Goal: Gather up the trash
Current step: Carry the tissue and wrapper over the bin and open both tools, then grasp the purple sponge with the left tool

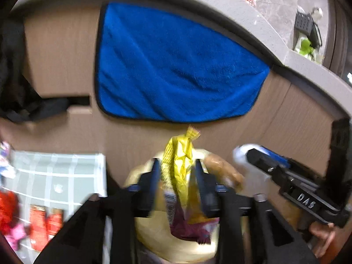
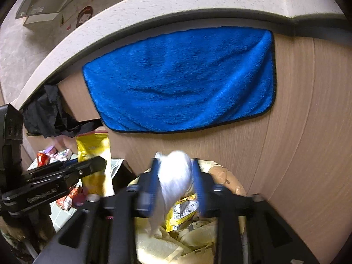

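Observation:
A crumpled yellow snack wrapper [image 1: 179, 154] hangs between the fingers of my left gripper [image 1: 176, 171], which stand apart on either side without pressing it. A white crumpled tissue [image 2: 176, 173] sits loosely between the blue pads of my right gripper [image 2: 175, 171], with small gaps at both sides. Both grippers point down over a bin lined with a pale yellow bag [image 2: 198, 242], where more yellow wrappers [image 2: 180, 215] lie. In the left wrist view the bin bag [image 1: 154, 231] holds a maroon wrapper [image 1: 189, 226]. A hand [image 1: 323, 235] holds the right gripper's handle.
A blue towel [image 1: 176, 66] hangs on the wooden cabinet front [image 2: 297, 132] below a stone counter edge [image 2: 154, 6]. A black bag [image 2: 46, 112] droops from a drawer at left. A checked cloth [image 1: 55, 176] at left carries red packets [image 1: 41, 222].

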The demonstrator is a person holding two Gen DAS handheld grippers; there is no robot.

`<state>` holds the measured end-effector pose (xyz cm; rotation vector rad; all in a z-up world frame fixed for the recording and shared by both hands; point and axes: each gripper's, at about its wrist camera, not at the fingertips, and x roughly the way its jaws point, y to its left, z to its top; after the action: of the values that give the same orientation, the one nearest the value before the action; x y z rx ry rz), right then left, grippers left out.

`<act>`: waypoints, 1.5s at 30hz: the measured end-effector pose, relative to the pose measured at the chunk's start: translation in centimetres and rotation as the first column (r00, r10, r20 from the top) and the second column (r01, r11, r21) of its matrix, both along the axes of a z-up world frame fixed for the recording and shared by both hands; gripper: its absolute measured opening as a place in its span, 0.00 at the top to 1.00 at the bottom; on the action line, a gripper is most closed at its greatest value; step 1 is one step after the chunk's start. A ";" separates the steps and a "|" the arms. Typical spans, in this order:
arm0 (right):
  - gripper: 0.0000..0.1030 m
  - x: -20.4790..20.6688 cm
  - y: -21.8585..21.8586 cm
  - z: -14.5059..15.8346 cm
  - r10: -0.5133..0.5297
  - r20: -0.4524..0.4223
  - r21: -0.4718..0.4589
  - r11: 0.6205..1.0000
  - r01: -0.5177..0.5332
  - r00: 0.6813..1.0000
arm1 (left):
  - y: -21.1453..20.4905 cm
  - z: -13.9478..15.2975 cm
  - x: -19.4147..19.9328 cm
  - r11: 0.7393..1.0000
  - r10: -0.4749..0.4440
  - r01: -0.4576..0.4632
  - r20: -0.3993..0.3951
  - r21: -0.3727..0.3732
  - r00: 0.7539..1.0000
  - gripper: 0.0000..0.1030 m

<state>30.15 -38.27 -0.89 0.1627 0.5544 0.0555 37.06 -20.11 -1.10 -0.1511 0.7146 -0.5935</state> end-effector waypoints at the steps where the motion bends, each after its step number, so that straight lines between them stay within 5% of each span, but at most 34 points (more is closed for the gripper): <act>1: 0.50 0.1 -0.2 -0.1 -0.009 0.000 0.007 1.000 0.009 1.000 | 0.3 -0.2 0.3 1.000 -0.007 0.007 -0.022 -0.019 1.000 0.48; 8: 0.50 -0.3 -0.8 -0.8 -0.033 -0.019 0.034 0.999 0.034 0.999 | 3.1 0.2 0.6 0.998 0.044 -0.046 -0.047 -0.041 0.998 0.48; 16: 0.50 -1.6 1.0 0.3 -0.029 0.001 0.015 0.999 0.029 1.000 | 9.8 2.2 -1.8 0.990 0.135 -0.136 0.043 0.030 0.990 0.48; 21: 0.50 -2.8 4.6 2.1 -0.020 0.055 -0.056 0.998 0.023 0.998 | 16.8 3.2 -3.8 0.969 0.217 -0.228 0.117 0.097 0.969 0.48; 29: 0.46 -3.4 12.2 4.2 0.039 0.105 -0.097 0.995 -0.029 0.994 | 26.2 4.7 -6.4 0.929 0.344 -0.361 0.168 0.081 0.924 0.48; 45: 0.46 -3.7 25.6 5.5 0.234 0.099 -0.172 0.961 -0.215 0.967 | 36.9 2.3 -8.5 0.889 0.448 -0.455 0.118 0.042 0.886 0.48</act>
<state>26.46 -12.69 4.57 -0.0611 0.4544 0.2402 28.58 16.84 1.24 -0.2135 0.5690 -0.1260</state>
